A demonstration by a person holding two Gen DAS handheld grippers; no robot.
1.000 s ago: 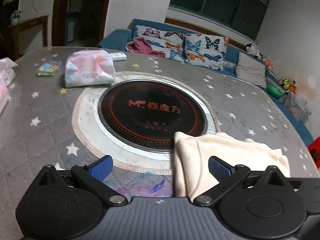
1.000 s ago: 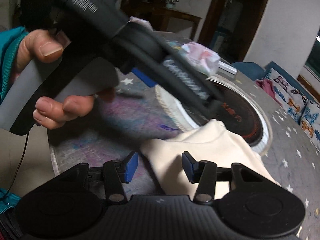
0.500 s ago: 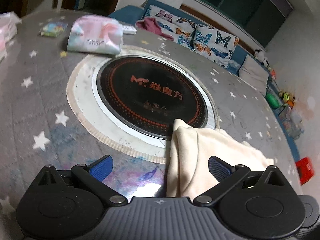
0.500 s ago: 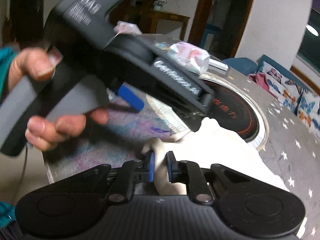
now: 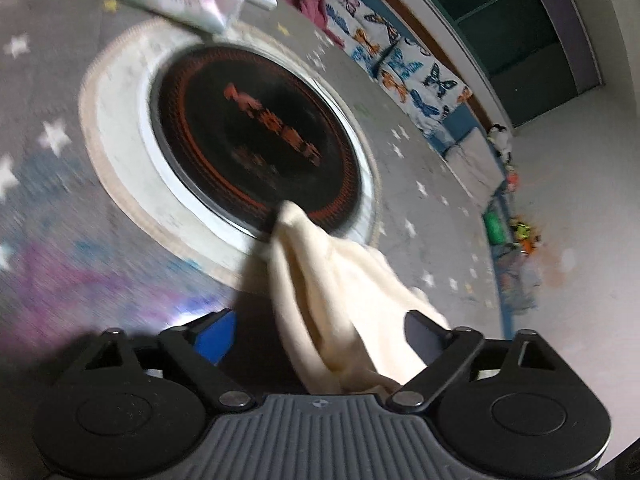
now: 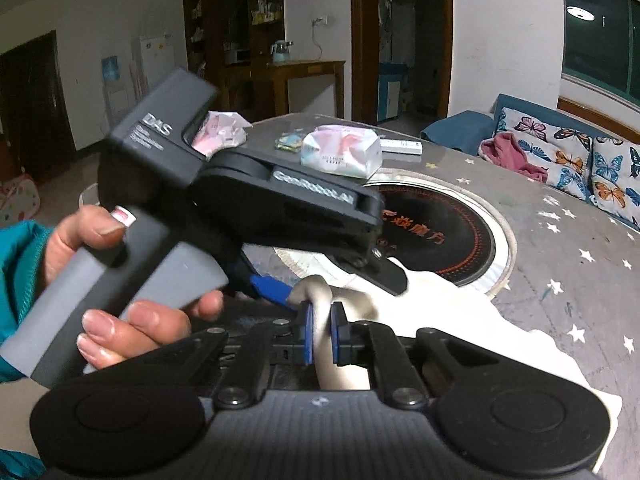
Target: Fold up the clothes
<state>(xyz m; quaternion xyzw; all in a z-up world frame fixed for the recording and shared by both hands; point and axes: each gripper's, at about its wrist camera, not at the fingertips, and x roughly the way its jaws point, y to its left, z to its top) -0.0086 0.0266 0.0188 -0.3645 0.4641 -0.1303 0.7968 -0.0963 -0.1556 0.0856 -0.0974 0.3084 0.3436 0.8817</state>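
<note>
While the round bench point(image 5: 420, 168) with its grey starred cover fills both views, the black round hob plate point(image 5: 256, 136) set in its middle is the biggest thing on it, and the cream garment point(image 5: 344, 292) lies on the near right part of the bench, its far corner just over the plate's near rim. Far left sit a pink and white packet point(image 6: 340, 152) and a white remote point(image 6: 400, 146), well apart from the cloth.

The right gripper point(image 6: 320, 334) has its jaws clenched on a bunched ridge of the garment's near left edge. The left gripper point(image 5: 320, 332), held in a hand point(image 6: 120, 280), hovers over the same edge with its jaws spread wide; cloth rises between them but neither pad presses on it.

Risks, as I judge them: the right pinch holds only a narrow roll of soft fabric, so a quick pull could slip it free or gather several layers, giving a crooked fold. The two grippers are crowded and could knock together.

The left wrist view is smeared by motion, so the plate's lettering and the cloth's creases are unclear. The garment's near part hides under both gripper bodies; its kind, and how many folds it holds, I cannot tell
</note>
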